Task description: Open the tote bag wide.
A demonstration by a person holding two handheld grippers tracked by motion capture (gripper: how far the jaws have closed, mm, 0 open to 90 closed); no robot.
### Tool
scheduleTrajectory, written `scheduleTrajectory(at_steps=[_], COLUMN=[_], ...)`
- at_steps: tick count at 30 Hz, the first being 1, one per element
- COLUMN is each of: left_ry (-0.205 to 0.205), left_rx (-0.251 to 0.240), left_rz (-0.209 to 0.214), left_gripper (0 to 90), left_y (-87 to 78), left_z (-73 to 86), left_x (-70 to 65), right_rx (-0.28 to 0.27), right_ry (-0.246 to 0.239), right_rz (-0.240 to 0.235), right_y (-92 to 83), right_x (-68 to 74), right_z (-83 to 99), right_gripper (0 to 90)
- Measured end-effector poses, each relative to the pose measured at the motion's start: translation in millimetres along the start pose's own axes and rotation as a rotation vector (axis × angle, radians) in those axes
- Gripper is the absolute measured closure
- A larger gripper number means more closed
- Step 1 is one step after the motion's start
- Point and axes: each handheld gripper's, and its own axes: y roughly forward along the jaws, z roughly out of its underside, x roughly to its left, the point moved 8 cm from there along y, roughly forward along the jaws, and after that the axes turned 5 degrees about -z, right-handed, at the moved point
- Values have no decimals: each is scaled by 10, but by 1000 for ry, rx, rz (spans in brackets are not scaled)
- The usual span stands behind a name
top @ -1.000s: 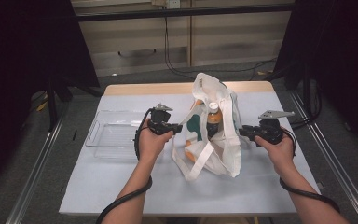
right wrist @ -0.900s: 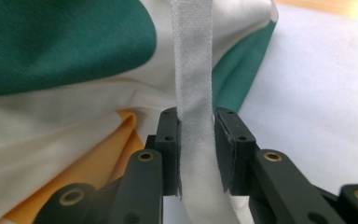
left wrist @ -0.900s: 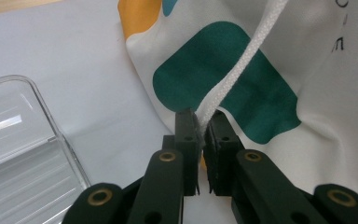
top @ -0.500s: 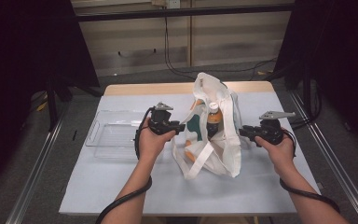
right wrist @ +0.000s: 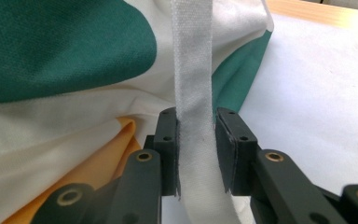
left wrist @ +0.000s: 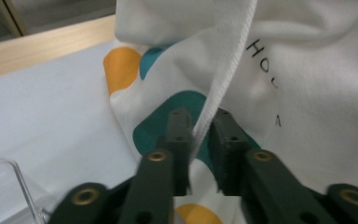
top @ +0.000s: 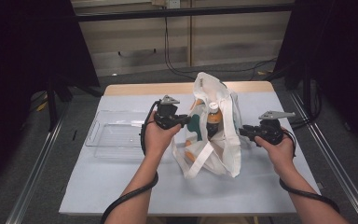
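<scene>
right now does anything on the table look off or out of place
Nothing spilled or damaged. The tote bag slumps crumpled with a bottle poking from its mouth, which is only how soft cloth sits. The clear tray lies flat.

The tote bag (top: 216, 140) hides the bottle (top: 213, 120) inside it below the shoulder; lettering on the bag is partly lost in a fold.

Dim room, grey floor (top: 32, 154), perhaps panelled wall (top: 135, 32)

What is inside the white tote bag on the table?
In the high view, a bottle with a white cap and orange contents stands upright in the open tote bag. The cloth covers its lower part and anything else inside.
</scene>
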Motion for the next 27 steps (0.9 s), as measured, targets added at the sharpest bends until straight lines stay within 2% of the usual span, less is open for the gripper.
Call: scheduleTrajectory(at_steps=[4, 6, 7, 8, 10, 11, 12, 16, 18, 19, 20, 21, 22, 24, 26, 27], left_ry=[-44, -44, -73, -56, -61, -70, -51, -44, -62, -54, -78, -58, -55, -83, -81, -77], left_rx=[22, 35, 28, 45, 57, 53, 69, 84, 80, 86, 72, 85, 88, 78, 78, 79], left_rz=[-16, -25, -24, -31, -32, -37, -43, -42, -36, -33, -34, -31, -27, -27, -25, -26], left_gripper=[860, 863, 863, 863, 866, 866, 867, 871, 871, 871, 871, 870, 870, 869, 868, 868], left_y=[14, 12, 23, 17, 16, 20, 13, 23, 35, 35, 47, 42, 46, 64, 70, 76], left_z=[100, 165, 187, 232, 276, 294, 318, 367, 384, 398, 396, 416, 425, 428, 433, 437], left_x=[73, 110, 105, 135, 150, 153, 164, 144, 129, 136, 125, 138, 138, 120, 117, 115], right_rx=[-5, -12, -14, -10, -9, -10, -9, -5, 0, -6, -6, -21, -21, -26, -43, -43], right_ry=[21, 35, 45, 55, 66, 66, 65, 60, 64, 65, 65, 61, 61, 60, 67, 67], right_rz=[-8, -7, -10, -7, -8, -4, -3, -8, -9, -12, -12, -15, -15, 0, 14, 14], right_y=[-6, -13, -15, -17, -20, -23, -26, -12, -4, 0, 0, -8, -8, -22, -56, -56], right_x=[-15, -39, -54, -68, -90, -95, -95, -87, -80, -70, -70, -58, -58, -56, -51, -51], right_z=[14, 22, 31, 45, 64, 64, 62, 71, 78, 68, 68, 27, 27, -19, -85, -85], right_gripper=[718, 720, 720, 721, 721, 721, 721, 720, 717, 708, 708, 681, 681, 578, 500, 500])
